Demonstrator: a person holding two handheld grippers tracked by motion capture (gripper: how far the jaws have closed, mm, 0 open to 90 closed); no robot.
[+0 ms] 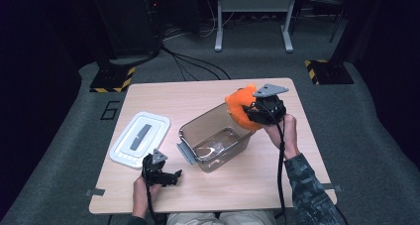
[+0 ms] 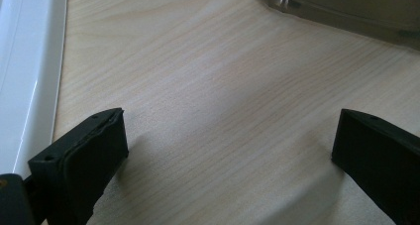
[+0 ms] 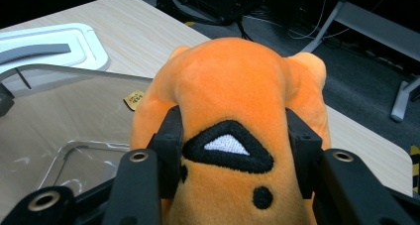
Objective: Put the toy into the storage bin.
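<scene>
While the right hand-held gripper pinches the orange plush toy over the far right rim of the clear container, the left hand-held gripper rests spread on the tabletop, near the container's white lid.

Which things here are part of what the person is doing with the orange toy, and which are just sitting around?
In the job:
- orange plush toy, clamped in the right hand-held gripper
- clear plastic box, open, right under the toy
- white lid, lying beside the box

Just lying about:
- left hand-held gripper, open, resting on the table
- cables on the floor
</scene>
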